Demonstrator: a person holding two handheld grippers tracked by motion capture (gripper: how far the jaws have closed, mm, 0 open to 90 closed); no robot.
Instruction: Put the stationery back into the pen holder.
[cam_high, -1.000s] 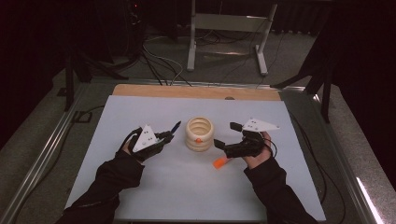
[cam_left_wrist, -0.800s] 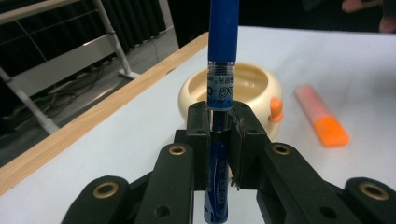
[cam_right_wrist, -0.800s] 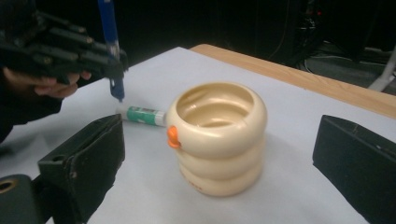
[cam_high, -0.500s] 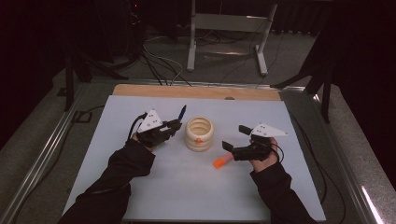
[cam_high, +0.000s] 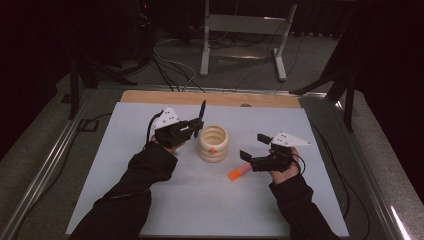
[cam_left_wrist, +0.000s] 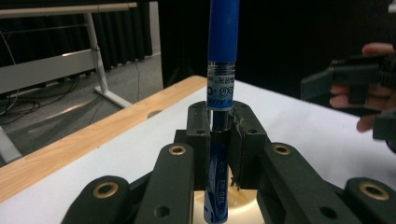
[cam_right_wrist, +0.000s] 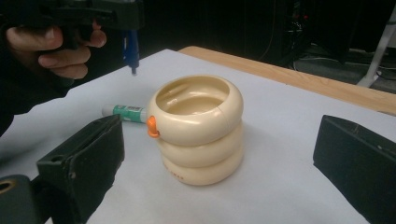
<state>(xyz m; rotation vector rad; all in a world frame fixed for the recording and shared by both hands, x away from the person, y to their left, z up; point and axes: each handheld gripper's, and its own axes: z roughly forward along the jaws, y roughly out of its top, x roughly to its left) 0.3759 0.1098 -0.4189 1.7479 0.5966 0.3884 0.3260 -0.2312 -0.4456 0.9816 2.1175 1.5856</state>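
High view: left gripper (cam_high: 196, 126) clamping blue plastic pen (cam_high: 201, 111), upright.
Pen is hovering just left of cream ringed cup (cam_high: 213, 143), mid-table; right gripper (cam_high: 243, 161) is waiting open, empty.

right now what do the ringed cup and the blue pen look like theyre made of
Ringed cup: cream, glossy, with soft highlights on its three stacked bulges; probably plastic or glazed ceramic, hard to tell which. Blue pen: looks plastic, an opaque blue upper part above a clear section with printed lettering.
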